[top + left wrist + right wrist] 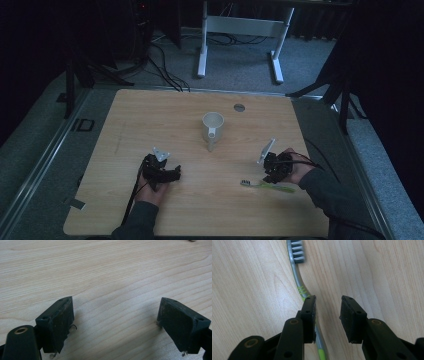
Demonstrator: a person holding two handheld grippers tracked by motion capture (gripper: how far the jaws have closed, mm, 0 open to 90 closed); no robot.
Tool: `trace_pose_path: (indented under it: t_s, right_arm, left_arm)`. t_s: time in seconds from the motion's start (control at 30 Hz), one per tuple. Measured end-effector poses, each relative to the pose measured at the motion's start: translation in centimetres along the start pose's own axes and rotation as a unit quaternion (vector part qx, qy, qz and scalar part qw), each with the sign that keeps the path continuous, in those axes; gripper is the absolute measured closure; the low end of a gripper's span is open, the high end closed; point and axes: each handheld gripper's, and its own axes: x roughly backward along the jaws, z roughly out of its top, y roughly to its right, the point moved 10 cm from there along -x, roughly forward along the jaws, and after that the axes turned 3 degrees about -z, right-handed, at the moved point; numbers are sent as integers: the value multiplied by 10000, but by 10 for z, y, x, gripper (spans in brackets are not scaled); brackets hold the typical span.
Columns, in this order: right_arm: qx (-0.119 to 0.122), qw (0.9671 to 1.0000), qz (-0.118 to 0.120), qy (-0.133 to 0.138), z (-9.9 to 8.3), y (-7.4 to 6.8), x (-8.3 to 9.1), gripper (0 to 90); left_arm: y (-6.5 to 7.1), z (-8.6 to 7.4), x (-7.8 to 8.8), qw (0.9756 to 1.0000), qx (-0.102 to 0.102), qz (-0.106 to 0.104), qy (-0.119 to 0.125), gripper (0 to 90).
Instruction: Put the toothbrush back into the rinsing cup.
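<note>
We see the toothbrush (266,185) lying flat on the worktop (150,115), near the right front corner, bristle head pointing left, green handle end pointing toward the right edge. In the right gripper view the grey bristle head (296,251) sits at the top and the grey-green handle runs down under the left jaw.

Right gripper (270,167) hangs just behind the toothbrush, held in the right hand (295,167). Its jaws are partly open with a modest gap and nothing between them; the handle passes beneath one jaw, not inside the gap. We cannot tell whether that jaw touches the handle.

White mug (213,127) stands upright near the worktop centre, handle facing the front edge, well apart from both grippers. Open wood all around it.

Left gripper (172,174) is low over the front-left part of the worktop in the left hand (150,190), jaws spread wide, holding nothing; in the left gripper view we see bare wood grain between the pads (61,320).

A round grey grommet (239,107) sits near the far edge. Between the two grippers the front strip of worktop is bare. Beyond the far edge, on the carpet, are a white desk frame (240,30) and cables (165,70).
</note>
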Motion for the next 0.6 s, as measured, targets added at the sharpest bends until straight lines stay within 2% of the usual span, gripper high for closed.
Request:
trace_pose_path:
  t_s: [0.1, 0.3, 0.6]
  right_arm:
    - [60, 10000, 19, -29, 0, -1, 0, 656]
    - [201, 9994, -19, -284, -3, -1, -4, 666]
    - [354, 9985, 21, -422, -4, -5, -7, 675]
  left_arm:
    - [0, 0, 0, 10000, -4, -2, 1, 143]
    - [0, 0, 0, 10000, -8, -4, 1, 143]
    - [1, 0, 0, 10000, -7, -8, 5, 143]
